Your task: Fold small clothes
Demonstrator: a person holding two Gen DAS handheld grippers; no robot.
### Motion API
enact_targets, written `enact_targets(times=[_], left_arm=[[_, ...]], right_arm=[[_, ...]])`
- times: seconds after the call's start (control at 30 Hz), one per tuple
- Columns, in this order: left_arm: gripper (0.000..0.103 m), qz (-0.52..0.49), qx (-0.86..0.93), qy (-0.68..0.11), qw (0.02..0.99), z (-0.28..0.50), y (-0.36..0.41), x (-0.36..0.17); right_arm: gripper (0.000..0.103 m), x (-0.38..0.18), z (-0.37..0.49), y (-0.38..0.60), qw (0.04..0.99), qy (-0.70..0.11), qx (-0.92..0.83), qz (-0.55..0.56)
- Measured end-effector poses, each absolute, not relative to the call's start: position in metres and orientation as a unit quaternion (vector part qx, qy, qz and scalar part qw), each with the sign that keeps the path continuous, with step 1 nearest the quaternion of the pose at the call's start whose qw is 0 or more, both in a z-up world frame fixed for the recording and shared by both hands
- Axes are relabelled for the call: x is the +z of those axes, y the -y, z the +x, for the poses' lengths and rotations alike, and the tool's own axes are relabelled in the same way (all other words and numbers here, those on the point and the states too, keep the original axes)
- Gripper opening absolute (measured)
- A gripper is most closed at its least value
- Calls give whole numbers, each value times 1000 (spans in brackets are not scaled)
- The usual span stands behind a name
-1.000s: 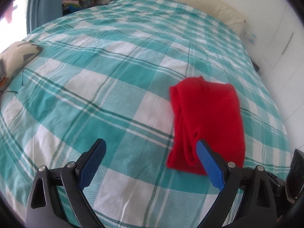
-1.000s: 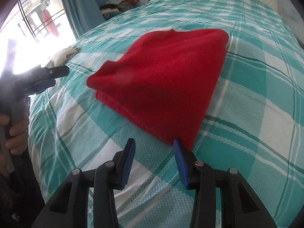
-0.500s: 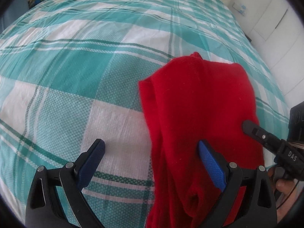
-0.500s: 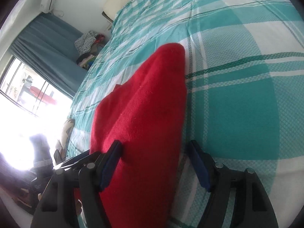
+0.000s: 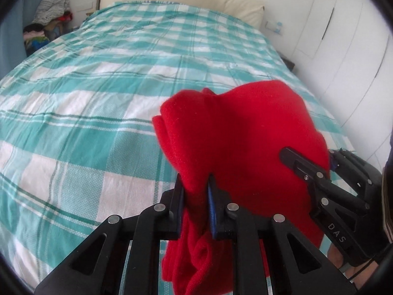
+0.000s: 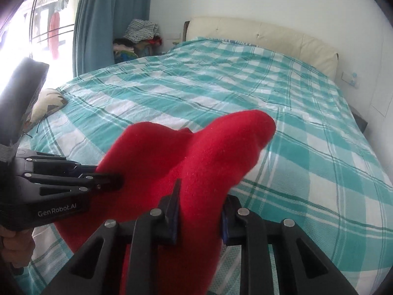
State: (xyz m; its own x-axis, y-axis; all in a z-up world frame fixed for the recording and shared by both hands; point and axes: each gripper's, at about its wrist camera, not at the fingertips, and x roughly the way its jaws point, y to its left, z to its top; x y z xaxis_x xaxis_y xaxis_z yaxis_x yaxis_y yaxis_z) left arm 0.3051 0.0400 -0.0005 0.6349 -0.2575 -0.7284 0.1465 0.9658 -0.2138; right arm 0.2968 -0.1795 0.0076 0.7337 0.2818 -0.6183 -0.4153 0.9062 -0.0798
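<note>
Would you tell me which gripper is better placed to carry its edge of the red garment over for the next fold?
Probably left: the left gripper pinches the red garment at a thin bunched edge beside open bedspread.

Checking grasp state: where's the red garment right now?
The red garment is lifted over the near right part of the checked bedspread, pinched by the left gripper on one side and the right gripper on the other, whose jaws have just been closing on it.

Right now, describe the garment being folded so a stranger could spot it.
Start at the bed with the teal-and-white checked cover. Over its near end, both tools pinch a red garment. It is the only plain red, fleecy piece there.
</note>
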Motion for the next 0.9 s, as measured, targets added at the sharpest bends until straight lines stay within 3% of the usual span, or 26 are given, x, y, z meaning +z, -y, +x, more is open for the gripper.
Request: enact_targets(times=[0.1, 0.13, 0.17, 0.2, 0.23, 0.27, 0.3, 0.4, 0.47, 0.5, 0.73, 0.9], left_arm=[[25, -69, -125, -409, 901, 311, -23, 8], [41, -64, -122, -418, 898, 314, -16, 1], [67, -53, -114, -427, 896, 316, -9, -9], [77, -38, -99, -432, 896, 314, -3, -20], [83, -21, -80, -430, 899, 309, 0, -30], [83, -3, -67, -425, 903, 303, 2, -38], [83, 19, -59, -424, 904, 297, 5, -44], [84, 68, -41, -401, 913, 277, 9, -39], [101, 79, -27, -365, 927, 258, 11, -25], [102, 78, -20, -346, 935, 247, 13, -16], [103, 67, -14, -318, 946, 172, 25, 14], [103, 65, -10, -332, 941, 135, 25, 2]], right_arm=[[25, 31, 304, 204, 925, -321, 191, -68], [25, 33, 308, 216, 924, -330, 188, -51], [28, 31, 314, 229, 920, -343, 184, -34], [31, 25, 320, 243, 914, -364, 178, -18], [43, 16, 324, 258, 909, -383, 167, -3], [61, 7, 324, 274, 906, -398, 145, 6], [67, -2, 320, 289, 905, -406, 123, 10], [70, -20, 298, 327, 903, -422, 81, 12], [82, -26, 280, 343, 902, -428, 62, 10], [86, -26, 269, 347, 902, -427, 59, 9], [100, 2, 172, 335, 920, -382, 84, -21], [100, 3, 121, 317, 928, -361, 96, -23]])
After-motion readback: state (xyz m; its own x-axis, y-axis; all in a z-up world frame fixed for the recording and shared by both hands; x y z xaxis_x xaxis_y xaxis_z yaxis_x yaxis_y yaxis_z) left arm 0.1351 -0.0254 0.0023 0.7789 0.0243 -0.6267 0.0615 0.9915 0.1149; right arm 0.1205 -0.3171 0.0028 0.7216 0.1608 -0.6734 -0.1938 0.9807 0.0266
